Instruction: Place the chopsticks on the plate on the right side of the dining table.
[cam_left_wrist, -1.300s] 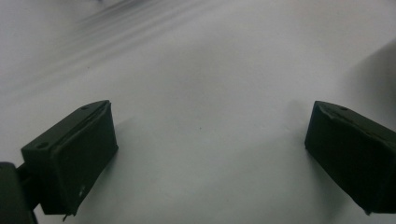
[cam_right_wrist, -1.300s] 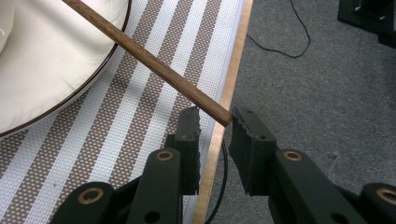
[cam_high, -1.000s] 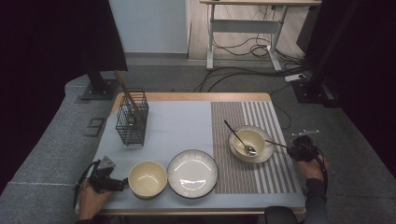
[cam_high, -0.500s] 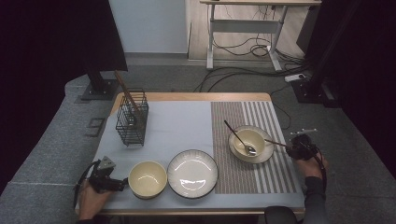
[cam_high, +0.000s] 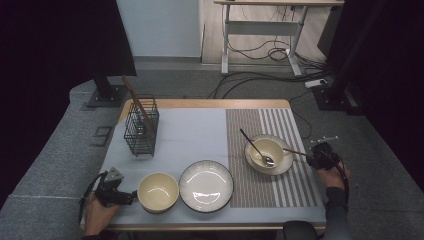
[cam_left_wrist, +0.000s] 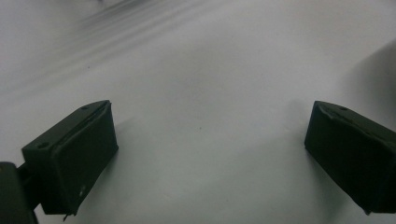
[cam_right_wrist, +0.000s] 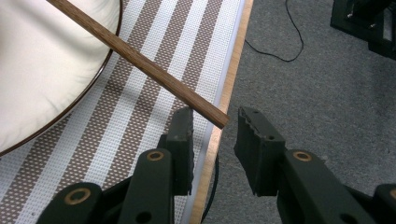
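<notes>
- The wooden stick (cam_right_wrist: 135, 60) lies with one end resting on the rim of the cream bowl (cam_high: 265, 152) on the striped mat (cam_high: 295, 175); its free end pokes out past the bowl toward the table's (cam_high: 200, 104) right edge.
- The right gripper (cam_right_wrist: 215, 128) sits just at that free end, its fingers (cam_right_wrist: 182, 135) parted. They have just been opening a little, and the stick's tip lies above the gap, unpinched.
- The left gripper (cam_high: 117, 192) rests just left of the other cream bowl (cam_high: 158, 191), fingers (cam_left_wrist: 74, 154) spread wide over bare table cover, grasping nothing.
- The stick looks light, stiff and thin, likely a chopstick or a utensil handle; smooth wood, so it may roll or slip in a loose pinch.
- I would take it a little in from the tip, squarely across the grain, since a hold at the very end could let it pivot against the bowl's rim.
- A spoon (cam_high: 257, 149) lies in the same bowl; lifting gently should avoid knocking it.
</notes>
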